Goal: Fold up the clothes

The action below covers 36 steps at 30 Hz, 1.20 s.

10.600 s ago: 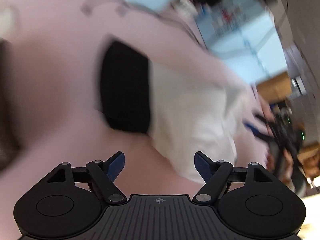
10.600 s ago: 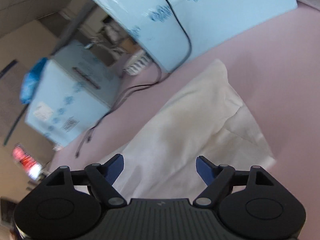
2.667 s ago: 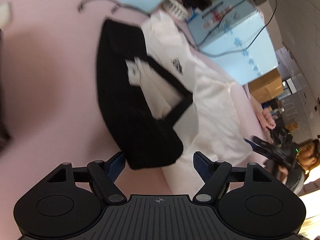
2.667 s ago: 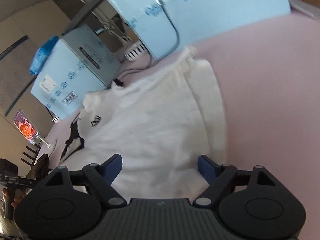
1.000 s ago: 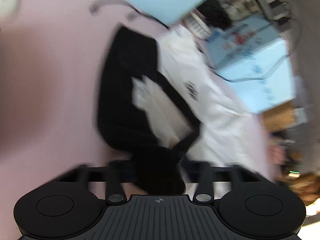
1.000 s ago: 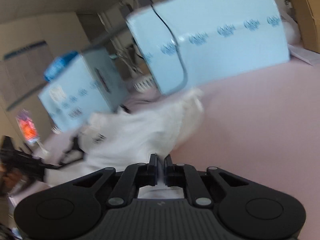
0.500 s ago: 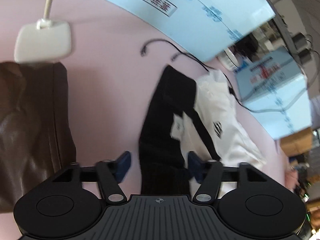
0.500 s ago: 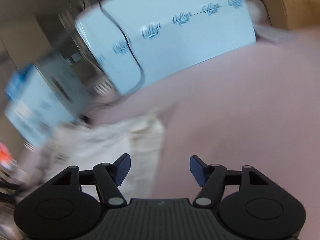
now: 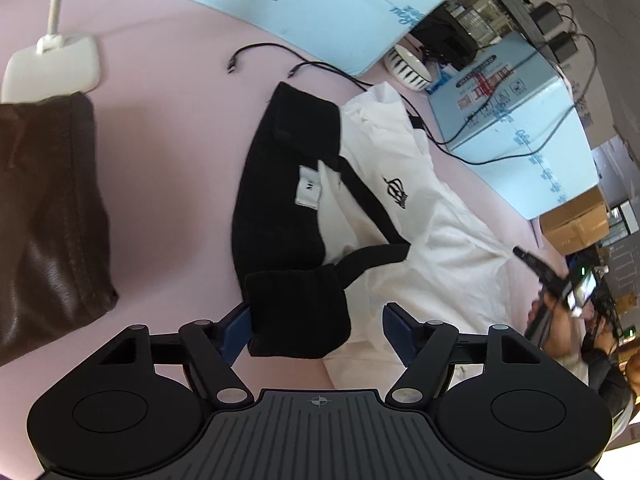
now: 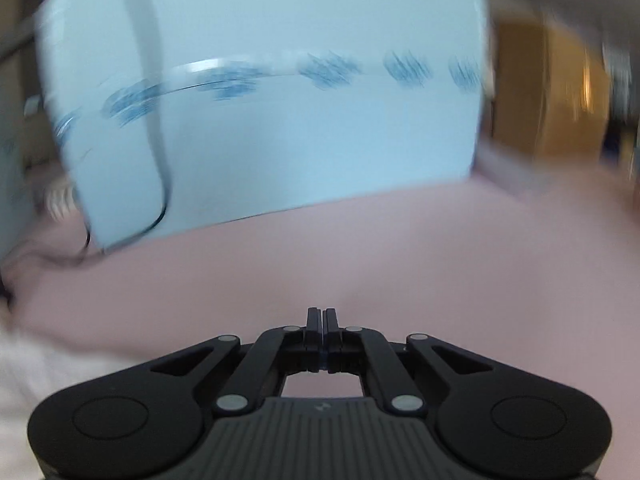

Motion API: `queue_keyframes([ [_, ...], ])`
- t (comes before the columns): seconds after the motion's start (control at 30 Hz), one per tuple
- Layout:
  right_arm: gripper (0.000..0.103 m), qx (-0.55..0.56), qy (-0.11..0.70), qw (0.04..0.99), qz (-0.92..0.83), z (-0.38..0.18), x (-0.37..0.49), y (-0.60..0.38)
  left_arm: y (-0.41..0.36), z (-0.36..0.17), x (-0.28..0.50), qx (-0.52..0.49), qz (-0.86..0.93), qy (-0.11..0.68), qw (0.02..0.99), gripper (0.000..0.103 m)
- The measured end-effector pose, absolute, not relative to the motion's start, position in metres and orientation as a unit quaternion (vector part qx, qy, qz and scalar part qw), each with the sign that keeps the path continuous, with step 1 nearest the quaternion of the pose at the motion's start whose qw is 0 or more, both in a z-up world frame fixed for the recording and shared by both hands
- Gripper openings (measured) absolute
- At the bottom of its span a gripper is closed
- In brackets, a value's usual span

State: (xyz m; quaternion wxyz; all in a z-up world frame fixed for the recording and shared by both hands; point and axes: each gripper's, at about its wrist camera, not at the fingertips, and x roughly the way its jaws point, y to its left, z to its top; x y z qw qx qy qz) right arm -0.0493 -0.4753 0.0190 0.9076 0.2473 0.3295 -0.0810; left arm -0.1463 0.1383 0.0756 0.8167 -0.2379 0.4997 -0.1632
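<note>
Holding our left hand-held gripper [image 9: 316, 326] wide open, we see the shirt's black sleeve [image 9: 298, 312] lying between its fingers, while our right hand-held gripper [image 10: 321, 316] is closed, empty.

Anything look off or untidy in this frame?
The shirt lies rumpled on the pink table, its black sleeve bunched between the open left gripper fingers. A loose cable trails beside the collar. The right gripper is shut on nothing, its view blurred.

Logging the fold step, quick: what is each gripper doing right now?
Left gripper: open, holding nothing.
Right gripper: shut, nothing visible between its fingers.
</note>
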Motion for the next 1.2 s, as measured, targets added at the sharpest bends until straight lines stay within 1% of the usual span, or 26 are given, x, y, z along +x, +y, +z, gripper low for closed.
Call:
queue_keyframes([
  [0.03, 0.011, 0.282, 0.33, 0.9, -0.048, 0.019, -0.053, -0.482, 0.136, 0.076, -0.146, -0.237, -0.165, 0.5, 0.817, 0.073],
  [0.1, 0.03, 0.318, 0.335, 0.887, 0.009, 0.023, -0.065, -0.486, 0.134, 0.078, -0.147, -0.233, -0.17, 0.497, 0.818, 0.073],
  [0.17, 0.037, 0.325, 0.352, 0.877, 0.029, 0.028, -0.073, -0.483, 0.134, 0.079, -0.148, -0.232, -0.172, 0.494, 0.82, 0.074],
  [0.23, 0.04, 0.35, 0.367, 0.86, 0.052, 0.031, -0.078, -0.481, 0.134, 0.079, -0.148, -0.236, -0.173, 0.493, 0.82, 0.074],
  [0.27, 0.044, 0.355, 0.379, 0.853, 0.052, 0.033, -0.076, -0.476, 0.134, 0.079, -0.148, -0.236, -0.174, 0.492, 0.82, 0.074],
  [0.37, 0.044, 0.312, 0.41, 0.856, 0.028, 0.032, -0.064, -0.453, 0.13, 0.079, -0.147, -0.233, -0.179, 0.493, 0.819, 0.074],
  [0.4, 0.043, 0.3, 0.41, 0.861, 0.023, 0.03, -0.059, -0.447, 0.129, 0.079, -0.146, -0.233, -0.181, 0.493, 0.819, 0.074],
  [0.43, 0.038, 0.288, 0.409, 0.866, 0.018, 0.029, -0.054, -0.441, 0.127, 0.078, -0.145, -0.233, -0.185, 0.492, 0.818, 0.074],
  [0.47, 0.004, 0.254, 0.402, 0.88, 0.015, 0.031, -0.047, -0.432, 0.126, 0.078, -0.145, -0.233, -0.186, 0.492, 0.818, 0.074],
  [0.5, 0.005, 0.233, 0.398, 0.887, 0.011, 0.033, -0.04, -0.427, 0.125, 0.078, -0.145, -0.233, -0.185, 0.492, 0.819, 0.074],
  [0.6, 0.005, 0.197, 0.363, 0.911, -0.02, 0.035, -0.007, -0.418, 0.124, 0.079, -0.146, -0.233, -0.181, 0.491, 0.82, 0.074],
  [0.67, 0.005, 0.2, 0.322, 0.925, -0.035, 0.037, 0.006, -0.421, 0.124, 0.08, -0.146, -0.232, -0.18, 0.491, 0.82, 0.074],
  [0.73, 0.008, 0.18, 0.286, 0.94, -0.04, 0.035, 0.015, -0.424, 0.124, 0.081, -0.147, -0.236, -0.182, 0.488, 0.82, 0.074],
  [0.77, 0.015, 0.173, 0.294, 0.939, -0.043, 0.031, 0.022, -0.425, 0.124, 0.082, -0.147, -0.237, -0.185, 0.487, 0.82, 0.074],
  [0.8, 0.026, 0.174, 0.306, 0.935, -0.044, 0.028, 0.024, -0.425, 0.123, 0.081, -0.146, -0.241, -0.193, 0.49, 0.815, 0.074],
  [0.83, 0.033, 0.183, 0.307, 0.933, -0.046, 0.028, 0.019, -0.427, 0.122, 0.081, -0.146, -0.242, -0.197, 0.492, 0.813, 0.074],
  [0.87, 0.05, 0.192, 0.306, 0.931, -0.048, 0.029, 0.013, -0.429, 0.121, 0.082, -0.146, -0.238, -0.199, 0.491, 0.814, 0.074],
  [0.9, 0.064, 0.202, 0.305, 0.929, -0.05, 0.03, 0.007, -0.431, 0.12, 0.082, -0.146, -0.234, -0.201, 0.49, 0.815, 0.074],
  [0.97, 0.072, 0.228, 0.264, 0.937, -0.018, 0.043, -0.024, -0.443, 0.119, 0.082, -0.146, -0.229, -0.206, 0.487, 0.817, 0.074],
  [1.0, 0.069, 0.232, 0.271, 0.934, 0.014, 0.047, -0.033, -0.447, 0.12, 0.083, -0.146, -0.232, -0.209, 0.484, 0.817, 0.074],
  [1.03, 0.064, 0.235, 0.281, 0.929, 0.047, 0.05, -0.041, -0.451, 0.122, 0.083, -0.147, -0.236, -0.211, 0.481, 0.817, 0.074],
  [1.07, 0.048, 0.22, 0.305, 0.922, 0.093, 0.052, -0.049, -0.451, 0.124, 0.083, -0.147, -0.24, -0.215, 0.477, 0.818, 0.074],
  [1.1, 0.043, 0.204, 0.318, 0.919, 0.11, 0.052, -0.055, -0.449, 0.127, 0.083, -0.148, -0.244, -0.219, 0.472, 0.818, 0.074],
  [1.13, 0.045, 0.157, 0.349, 0.917, 0.116, 0.051, -0.066, -0.441, 0.128, 0.084, -0.149, -0.247, -0.221, 0.468, 0.819, 0.074],
  [1.2, 0.045, 0.108, 0.385, 0.91, 0.11, 0.044, -0.074, -0.43, 0.131, 0.082, -0.15, -0.25, -0.221, 0.465, 0.82, 0.074],
])
